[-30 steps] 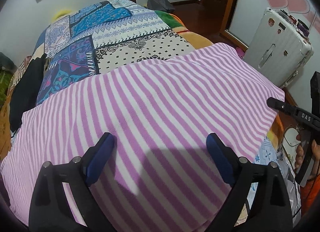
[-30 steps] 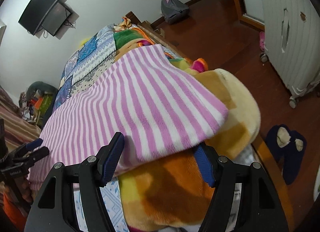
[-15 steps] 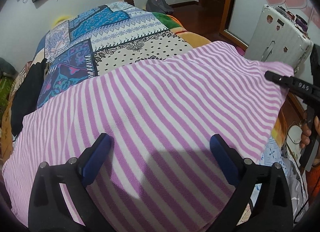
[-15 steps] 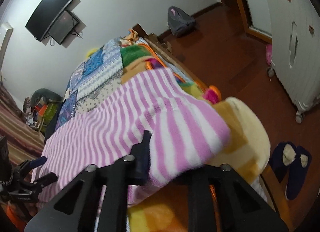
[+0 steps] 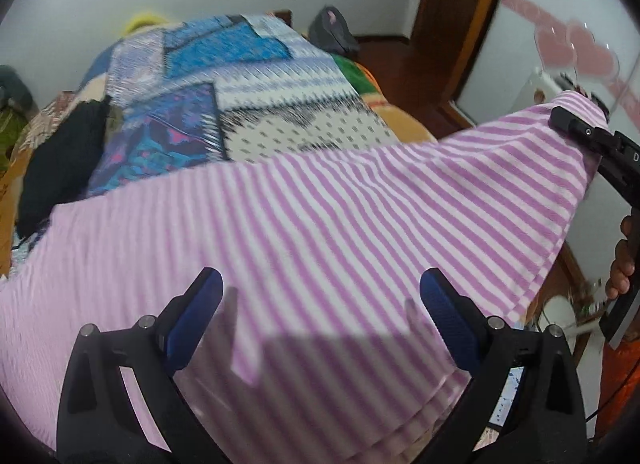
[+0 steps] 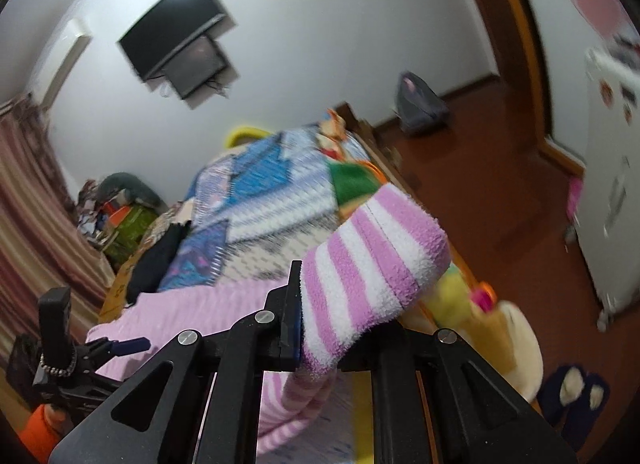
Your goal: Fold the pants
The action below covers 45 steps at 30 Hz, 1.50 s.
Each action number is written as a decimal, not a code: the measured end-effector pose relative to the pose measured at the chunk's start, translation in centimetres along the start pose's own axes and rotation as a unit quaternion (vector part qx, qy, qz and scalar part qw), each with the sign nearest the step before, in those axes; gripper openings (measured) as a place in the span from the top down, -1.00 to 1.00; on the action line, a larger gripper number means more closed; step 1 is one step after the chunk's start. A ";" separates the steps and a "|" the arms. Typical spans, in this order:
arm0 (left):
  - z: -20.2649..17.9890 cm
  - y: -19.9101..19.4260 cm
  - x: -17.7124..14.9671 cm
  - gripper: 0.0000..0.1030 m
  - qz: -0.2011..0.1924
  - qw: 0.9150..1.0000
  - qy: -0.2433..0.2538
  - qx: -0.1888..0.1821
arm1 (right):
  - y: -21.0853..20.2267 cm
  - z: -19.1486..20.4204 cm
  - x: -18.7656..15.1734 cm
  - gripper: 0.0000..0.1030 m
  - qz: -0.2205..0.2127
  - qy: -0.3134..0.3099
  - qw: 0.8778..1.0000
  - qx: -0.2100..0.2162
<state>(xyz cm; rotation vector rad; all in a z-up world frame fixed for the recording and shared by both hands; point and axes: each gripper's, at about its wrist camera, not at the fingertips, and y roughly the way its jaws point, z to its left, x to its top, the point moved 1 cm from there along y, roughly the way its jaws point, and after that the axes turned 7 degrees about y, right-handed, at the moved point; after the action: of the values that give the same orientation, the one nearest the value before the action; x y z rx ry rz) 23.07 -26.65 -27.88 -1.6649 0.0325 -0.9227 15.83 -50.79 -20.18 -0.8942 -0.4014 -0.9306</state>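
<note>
- My right gripper (image 6: 320, 328) is pressed together on one corner of the fluffy pink-and-white striped pants (image 6: 372, 268). Its jaws have just been closing, and the cloth sits between them and bulges out past the tips.
- My left gripper (image 5: 320, 308) hovers with its blue-padded fingers (image 5: 192, 324) spread wide over the near part of the same pants (image 5: 320, 224). It touches nothing and holds nothing.
- The pants lie spread across the near end of the bed, on the patchwork bedcover with blue and white panels (image 5: 256, 104). Only the pinched corner is raised off the bed, at the right side of the left wrist view.
- To do this step well, I judge I should keep the pinch firm and carry the corner over in one smooth arc, so the edge lands straight on the opposite edge. The cloth is thick and soft, so I think it can slip or sag if I pull too fast. My free left gripper could hold the near part down.
- The left wrist view shows the whole slope of cloth rising to my right gripper (image 5: 576, 132), and a hand (image 5: 622, 260) on its handle.
- The right wrist view shows the pinch itself from close, my left gripper (image 6: 116, 344) low at the left, and farther away a dark flat screen on the white wall (image 6: 176, 44) and dark slippers on the red-brown floor (image 6: 576, 388).
</note>
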 end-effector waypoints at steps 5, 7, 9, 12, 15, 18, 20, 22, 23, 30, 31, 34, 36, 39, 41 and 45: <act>3.3 -3.6 -0.4 -0.95 -0.040 0.999 -0.015 0.023 | 1.0 5.5 1.5 0.81 -0.009 -0.053 0.998 0.028; 4.9 -5.1 -0.9 -0.95 -0.056 0.998 -0.023 0.032 | 1.4 7.3 1.7 0.81 -0.011 -0.069 0.997 0.039; 6.4 -6.4 -1.4 -0.95 -0.070 0.996 -0.032 0.041 | 2.1 9.6 1.8 0.81 -0.011 -0.087 0.995 0.055; 8.9 -8.1 -2.4 -0.95 -0.086 0.994 -0.045 0.054 | 3.1 12.9 1.7 0.81 -0.008 -0.112 0.991 0.074; 11.5 -9.7 -3.8 -0.95 -0.098 0.991 -0.064 0.065 | 4.2 16.0 1.2 0.81 0.000 -0.139 0.986 0.092; 14.4 -11.2 -5.8 -0.95 -0.108 0.987 -0.088 0.081 | 5.8 20.1 0.1 0.81 0.018 -0.171 0.978 0.117; 15.9 -12.0 -7.0 -0.95 -0.112 0.984 -0.101 0.092 | 6.7 22.4 -1.0 0.81 0.033 -0.192 0.972 0.133; 17.6 -12.9 -8.5 -0.95 -0.115 0.980 -0.117 0.110 | 7.9 24.8 -2.7 0.81 0.055 -0.214 0.964 0.150; 18.5 -13.3 -9.3 -0.95 -0.115 0.978 -0.125 0.119 | 8.6 26.1 -3.8 0.81 0.068 -0.226 0.959 0.158; 23.9 -15.1 -14.8 -0.95 -0.103 0.963 -0.195 0.153 | 13.3 30.3 -14.3 0.81 0.209 -0.301 0.911 0.189; 24.4 -15.1 -15.4 -0.95 -0.099 0.962 -0.204 0.153 | 13.9 30.4 -15.7 0.80 0.227 -0.310 0.904 0.188; 25.8 -14.8 -17.1 -0.95 -0.087 0.957 -0.229 0.153 | 15.0 30.2 -19.8 0.80 0.277 -0.338 0.882 0.178; 26.2 -14.5 -17.7 -0.95 -0.080 0.957 -0.236 0.151 | 15.5 29.6 -21.2 0.72 0.301 -0.342 0.874 0.170; 26.1 -13.9 -17.5 -0.95 -0.077 0.958 -0.232 0.151 | 15.7 29.4 -21.5 0.62 0.316 -0.338 0.871 0.167; 25.9 -13.8 -16.8 -0.95 -0.079 0.960 -0.224 0.149 | 15.2 29.2 -20.9 0.33 0.321 -0.332 0.874 0.153; 25.3 -13.8 -15.0 -0.95 -0.089 0.963 -0.207 0.147 | 13.7 28.7 -18.7 0.10 0.303 -0.327 0.881 0.156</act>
<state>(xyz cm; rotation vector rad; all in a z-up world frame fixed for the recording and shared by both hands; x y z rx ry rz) 21.35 5.69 -24.96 -1.5658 -0.5229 -0.6559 18.59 -14.03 -22.00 -0.9375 -0.7678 0.0455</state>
